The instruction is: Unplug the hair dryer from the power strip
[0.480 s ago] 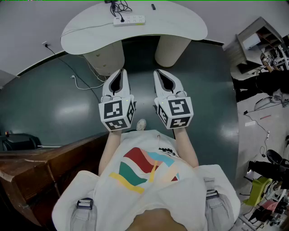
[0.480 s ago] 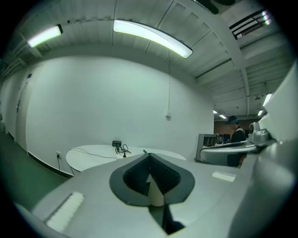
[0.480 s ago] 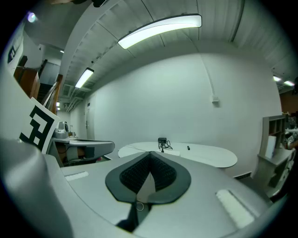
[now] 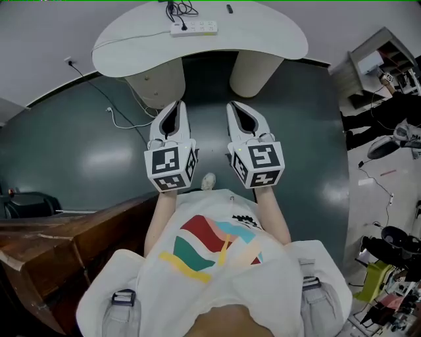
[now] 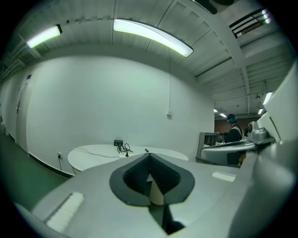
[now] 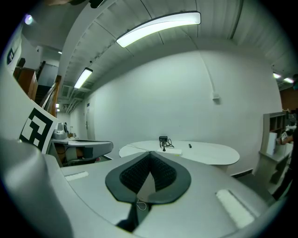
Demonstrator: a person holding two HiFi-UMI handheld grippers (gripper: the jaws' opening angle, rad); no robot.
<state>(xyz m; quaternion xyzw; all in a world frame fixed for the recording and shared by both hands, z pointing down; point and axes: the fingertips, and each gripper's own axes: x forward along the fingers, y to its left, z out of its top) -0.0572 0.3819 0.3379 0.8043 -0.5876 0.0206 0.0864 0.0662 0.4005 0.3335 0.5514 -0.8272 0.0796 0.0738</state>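
Dark green floor (image 4: pixel 85 151) fills most of the head view. White curved table (image 4: pixel 263 39) is at the far end, well apart from both grippers.

Risks, left to right:
- White lead (image 4: pixel 131 37) runs from the strip across the table toward the wall socket (image 4: pixel 68 64). The strip looks unsecured, so a one-handed pull on the plug likely drags the strip and tugs that lead.
- Left gripper (image 4: pixel 175 108): jaws pressed together, nothing between them. It has to spread before reaching the plug, or it just knocks it.
- Black cord (image 4: pixel 179 9) is a loose tangle behind the strip. It's easy to snag the cord instead of the plug, and yanking the cord strains it.
- Right gripper (image 4: pixel 237 108): jaws also pressed together and empty.

Task item: power strip (image 4: pixel 194 27) is white and lies flat near the table's far edge, with a black plug (image 4: pixel 183 26) seated at its left end. The hair dryer (image 5: pixel 118 142) is probably the small dark block behind the cord, but it's too small to confirm.
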